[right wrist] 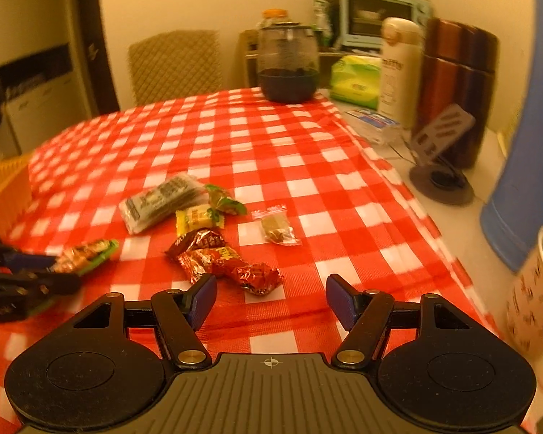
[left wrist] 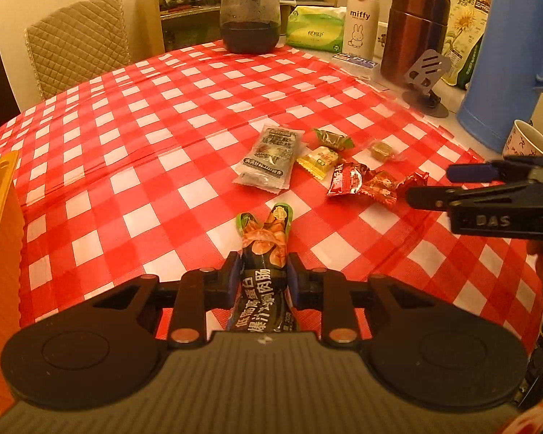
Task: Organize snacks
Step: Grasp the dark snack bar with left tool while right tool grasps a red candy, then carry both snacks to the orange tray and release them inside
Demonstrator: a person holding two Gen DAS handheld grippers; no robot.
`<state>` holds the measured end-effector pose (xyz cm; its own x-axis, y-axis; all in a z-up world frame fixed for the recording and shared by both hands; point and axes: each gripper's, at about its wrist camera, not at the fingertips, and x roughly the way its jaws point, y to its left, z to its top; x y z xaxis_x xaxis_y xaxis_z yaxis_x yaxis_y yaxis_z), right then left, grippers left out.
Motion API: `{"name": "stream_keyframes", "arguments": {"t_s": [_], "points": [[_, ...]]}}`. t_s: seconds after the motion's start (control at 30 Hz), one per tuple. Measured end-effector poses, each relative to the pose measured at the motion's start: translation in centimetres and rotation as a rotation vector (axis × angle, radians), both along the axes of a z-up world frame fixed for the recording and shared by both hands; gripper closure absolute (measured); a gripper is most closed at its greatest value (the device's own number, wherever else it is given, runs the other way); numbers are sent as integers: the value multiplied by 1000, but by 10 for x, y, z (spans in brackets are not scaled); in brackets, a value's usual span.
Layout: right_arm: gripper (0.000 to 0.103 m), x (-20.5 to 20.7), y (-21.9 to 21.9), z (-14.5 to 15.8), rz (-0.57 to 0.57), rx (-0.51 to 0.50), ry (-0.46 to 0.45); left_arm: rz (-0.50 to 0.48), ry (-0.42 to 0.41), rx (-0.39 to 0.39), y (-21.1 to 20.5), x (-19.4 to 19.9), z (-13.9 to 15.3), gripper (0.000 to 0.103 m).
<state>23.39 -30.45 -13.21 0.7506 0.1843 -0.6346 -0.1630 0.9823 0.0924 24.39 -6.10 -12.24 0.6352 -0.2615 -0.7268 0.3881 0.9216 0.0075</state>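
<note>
On the red-checked counter [right wrist: 289,137] the red candy wrappers [right wrist: 231,266] lie just ahead of the spread right hand-held gripper [right wrist: 271,302], their long axis slanting across its jaws, while the left hand-held gripper [left wrist: 262,278] pinches a sausage packet [left wrist: 266,253] lengthwise

We read "miffy" on the white bottle [left wrist: 362,18]. "DAS" marks the right gripper [left wrist: 429,184]. Chinese characters cover the sausage packet [left wrist: 264,275].

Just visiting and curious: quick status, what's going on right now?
Left tongs shut on sausage snack. Right tongs open, empty, near red candies. Nothing in the way.
</note>
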Motion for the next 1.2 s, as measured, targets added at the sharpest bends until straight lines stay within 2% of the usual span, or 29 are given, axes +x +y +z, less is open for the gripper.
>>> {"name": "stream_keyframes", "arguments": {"t_s": [0.03, 0.1, 0.23, 0.3, 0.4, 0.67, 0.73, 0.9, 1.2], "points": [[36, 2, 3, -1, 16, -22, -3, 0, 5, -1, 0, 0, -1, 76], [45, 6, 6, -5, 51, -48, -4, 3, 8, -16, 0, 1, -4, 76], [54, 11, 11, -9, 92, -80, -14, 17, -3, -39, 3, -1, -6, 72], [68, 13, 12, -10, 95, -84, -16, 24, -2, -55, 5, -1, -7, 71], [75, 14, 12, -11, 78, -88, -14, 28, 5, -70, 7, 0, -8, 71], [77, 3, 5, -4, 12, -65, -27, 33, 4, -69, 5, 4, -10, 70], [77, 0, 2, -3, -1, -54, -25, 27, -3, -53, 2, 3, -11, 77], [77, -6, 1, 0, -22, -41, -23, 23, -14, -23, 0, -2, -9, 77], [77, -24, 11, 21, -11, -12, -58, 51, -40, -26, 11, -17, 9, 77]]}}
